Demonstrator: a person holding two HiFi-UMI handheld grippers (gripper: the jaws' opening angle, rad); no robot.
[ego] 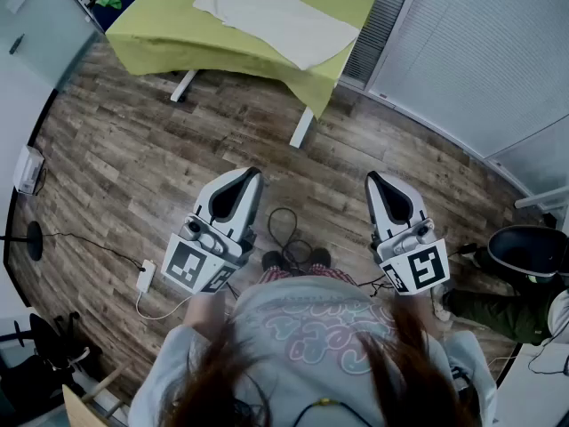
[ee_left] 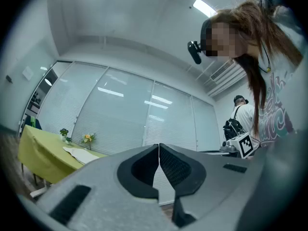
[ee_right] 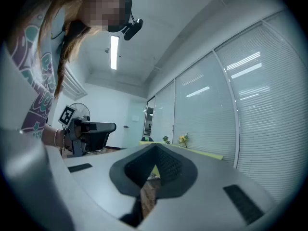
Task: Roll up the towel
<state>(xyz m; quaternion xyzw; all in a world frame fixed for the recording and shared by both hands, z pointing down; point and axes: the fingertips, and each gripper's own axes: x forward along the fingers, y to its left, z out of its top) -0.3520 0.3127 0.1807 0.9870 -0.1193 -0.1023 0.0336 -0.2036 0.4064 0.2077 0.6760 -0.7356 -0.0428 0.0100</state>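
Note:
A white towel (ego: 276, 18) lies spread flat on the green-covered table (ego: 169, 34) at the far top of the head view, well away from both grippers. It also shows small at the left of the left gripper view, as the towel (ee_left: 81, 153). My left gripper (ego: 251, 175) is held at waist height over the wooden floor, jaws shut with nothing between them. My right gripper (ego: 377, 181) hangs beside it, also shut and empty. In their own views the left gripper (ee_left: 159, 147) and right gripper (ee_right: 155, 147) point level toward the table and the glass wall.
Small flowers (ee_left: 87, 138) stand on the table's far end. Cables (ego: 284, 234) and a white power adapter (ego: 145, 277) lie on the floor near my feet. A black bin (ego: 526, 249) sits at right, a chair (ego: 53, 350) at lower left. Another person (ee_left: 240, 114) stands behind.

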